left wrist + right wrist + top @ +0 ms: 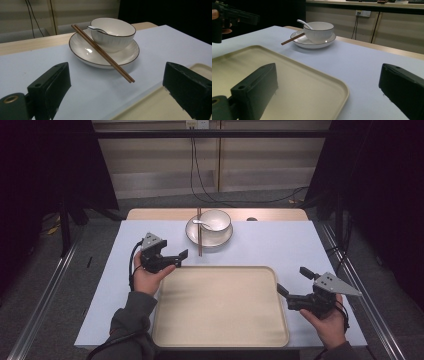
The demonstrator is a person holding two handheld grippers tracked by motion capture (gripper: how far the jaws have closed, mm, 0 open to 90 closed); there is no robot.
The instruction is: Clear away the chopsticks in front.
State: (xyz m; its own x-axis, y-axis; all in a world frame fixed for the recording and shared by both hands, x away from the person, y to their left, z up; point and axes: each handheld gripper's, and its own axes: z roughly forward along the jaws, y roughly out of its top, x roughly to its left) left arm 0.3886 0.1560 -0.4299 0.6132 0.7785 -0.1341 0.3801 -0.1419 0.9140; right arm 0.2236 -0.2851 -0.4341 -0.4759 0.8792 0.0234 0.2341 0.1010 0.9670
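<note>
The left hand-held gripper (pixel 176 257) is hovering with its jaws apart over the pale surface (pixel 280 245), just off the far left corner of the cream tray (pixel 220 305). The right hand-held gripper (pixel 295 281) is holding its jaws apart beside the tray's right edge. Beyond the tray, a bowl (pixel 215 220) with a spoon (pixel 202 223) is sitting on a plate (pixel 209 237), with chopsticks (pixel 199 240) lying across the plate's left rim.
</note>
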